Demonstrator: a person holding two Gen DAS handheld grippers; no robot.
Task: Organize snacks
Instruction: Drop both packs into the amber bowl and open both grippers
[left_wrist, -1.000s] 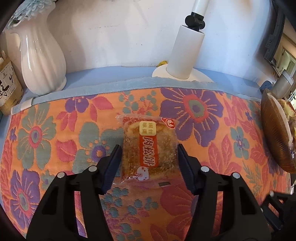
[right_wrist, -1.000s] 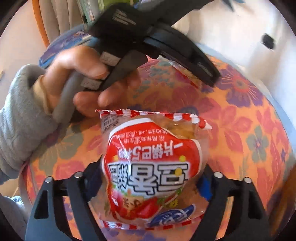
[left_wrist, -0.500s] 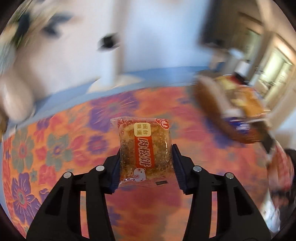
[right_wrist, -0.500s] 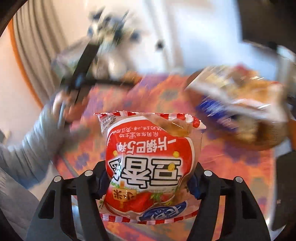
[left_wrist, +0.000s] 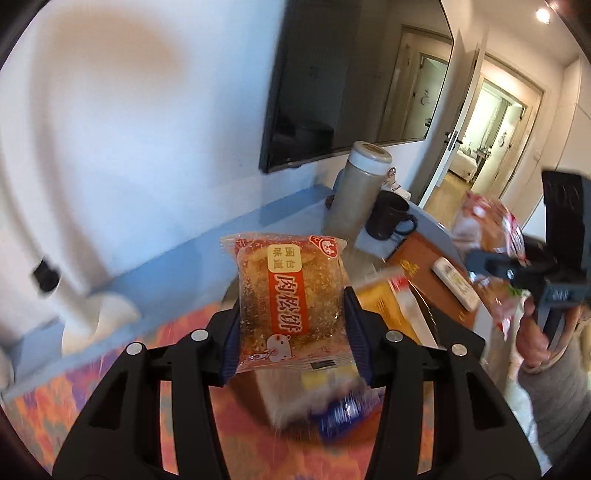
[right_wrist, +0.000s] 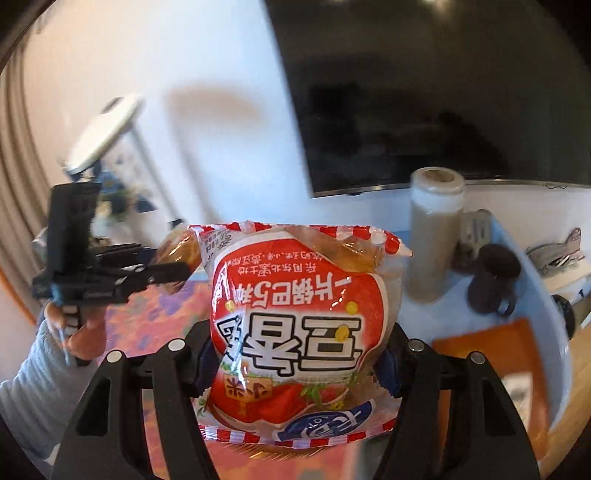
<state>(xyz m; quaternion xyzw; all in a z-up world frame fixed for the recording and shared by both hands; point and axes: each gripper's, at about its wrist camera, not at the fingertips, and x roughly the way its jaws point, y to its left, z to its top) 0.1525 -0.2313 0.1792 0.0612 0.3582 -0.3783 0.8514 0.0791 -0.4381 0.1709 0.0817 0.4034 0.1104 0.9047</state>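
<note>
A black television (left_wrist: 347, 85) hangs above the flowered tablecloth (left_wrist: 48, 402). The right gripper (right_wrist: 295, 365) clamps a red bread bag (right_wrist: 295, 325) in the air; the left gripper (left_wrist: 291, 328) pinches a small cake packet (left_wrist: 290, 299) aloft.

The meat floss cake packet (left_wrist: 290, 302) is a clear square wrapper over a brown crumbly cake, with an orange-red label strip bearing white characters and a small yellow patch above it. It stands upright, pinched at both side edges, raised above the floral worktop cloth (left_wrist: 44, 413). The red bread bag (right_wrist: 299, 328) is a puffy clear pouch with a large red panel, bold white characters printed upside down and red-and-white checked seams; it is likewise held off the worktop, clamped at its lower sides
</note>
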